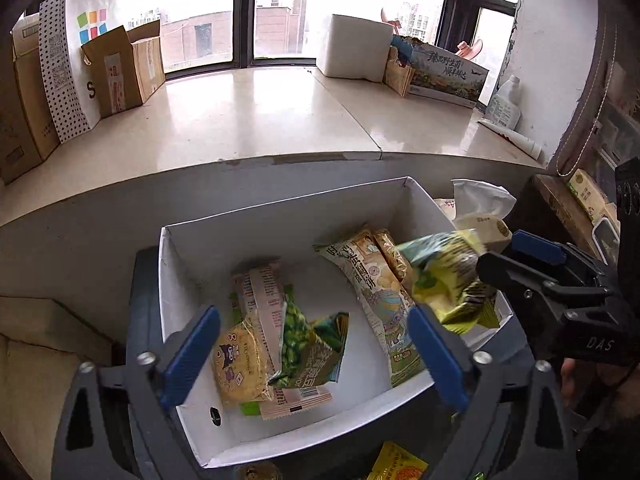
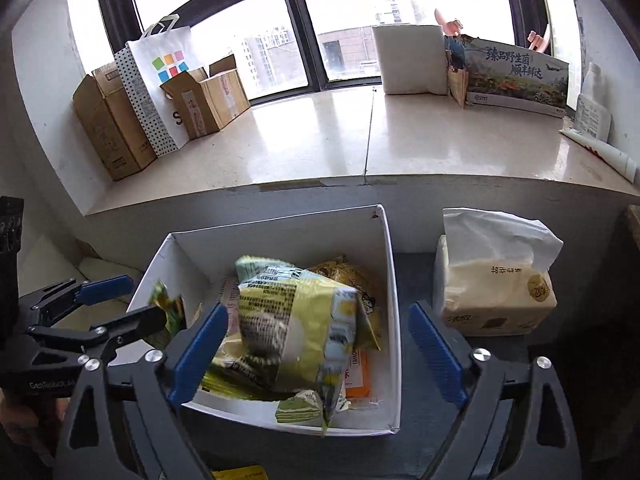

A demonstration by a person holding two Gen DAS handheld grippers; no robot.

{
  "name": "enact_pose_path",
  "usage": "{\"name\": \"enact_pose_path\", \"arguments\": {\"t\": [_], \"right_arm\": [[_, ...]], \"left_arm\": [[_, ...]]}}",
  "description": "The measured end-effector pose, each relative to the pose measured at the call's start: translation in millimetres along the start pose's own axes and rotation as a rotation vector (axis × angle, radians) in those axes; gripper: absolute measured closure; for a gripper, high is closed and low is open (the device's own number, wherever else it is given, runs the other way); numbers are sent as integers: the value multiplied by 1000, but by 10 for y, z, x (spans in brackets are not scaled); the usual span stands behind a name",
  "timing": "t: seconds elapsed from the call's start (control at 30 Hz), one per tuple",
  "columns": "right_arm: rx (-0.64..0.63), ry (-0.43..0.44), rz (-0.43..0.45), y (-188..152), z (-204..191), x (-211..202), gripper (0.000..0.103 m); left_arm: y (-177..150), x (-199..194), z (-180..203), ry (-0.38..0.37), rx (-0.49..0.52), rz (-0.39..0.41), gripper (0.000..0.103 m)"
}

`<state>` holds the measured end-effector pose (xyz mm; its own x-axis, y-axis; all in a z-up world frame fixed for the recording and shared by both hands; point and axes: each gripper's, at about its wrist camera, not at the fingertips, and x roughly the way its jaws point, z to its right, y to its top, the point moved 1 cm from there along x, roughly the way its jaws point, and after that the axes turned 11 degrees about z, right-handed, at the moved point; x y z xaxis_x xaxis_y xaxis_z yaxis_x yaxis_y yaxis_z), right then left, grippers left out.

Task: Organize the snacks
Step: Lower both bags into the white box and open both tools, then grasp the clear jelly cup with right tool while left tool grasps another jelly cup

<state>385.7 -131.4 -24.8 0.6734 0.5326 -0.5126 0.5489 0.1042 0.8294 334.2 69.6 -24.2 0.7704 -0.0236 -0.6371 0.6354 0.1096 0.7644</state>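
Note:
A white open box (image 1: 280,216) holds several snack packs: a round yellow cracker pack (image 1: 238,364), a green pea bag (image 1: 308,344) and a long illustrated bag (image 1: 376,296). My left gripper (image 1: 312,320) hangs open above them with nothing pressed between its blue pads. A yellow-green bag (image 2: 296,320), blurred, hangs loose over the box (image 2: 394,320) between the wide-open fingers of my right gripper (image 2: 318,312). In the left wrist view that bag (image 1: 444,280) sits at the box's right side, just before the right gripper (image 1: 498,248). The left gripper (image 2: 140,298) shows open at the left.
A tissue pack (image 2: 496,292) stands right of the box. A yellow packet (image 1: 396,466) lies in front of the box. Behind runs a pale windowsill (image 2: 320,140) with cardboard boxes (image 2: 116,128), a paper bag (image 2: 168,80) and a white foam block (image 2: 412,60).

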Motion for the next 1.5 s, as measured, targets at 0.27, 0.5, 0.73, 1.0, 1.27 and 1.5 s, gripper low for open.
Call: {"name": "enact_pose_path", "arguments": {"t": [0.27,0.5,0.73,1.0,1.27,1.5], "right_arm": [[11,39,57,-11,43,-259,0],[-17,62,58,-51,-86,-384,0],[-24,137,75,-372,-153,-860,0],[-50,167,43,-1055,-116,-1276,0],[-110,166,-74,-1730,59,-1157,0],[-372,295,-173,-1840,164,-778,0]], "left_arm": [[-13,-6,58,8,16,-5,0],[-34,-199,86,14,29,15,0],[-273,-788,80,15,79,76,0],[-865,-1275,19,14,33,102,0],[-1510,-1363,-36,24,-35,66,0],[-1715,-1382,62,38,-15,35,0]]}}
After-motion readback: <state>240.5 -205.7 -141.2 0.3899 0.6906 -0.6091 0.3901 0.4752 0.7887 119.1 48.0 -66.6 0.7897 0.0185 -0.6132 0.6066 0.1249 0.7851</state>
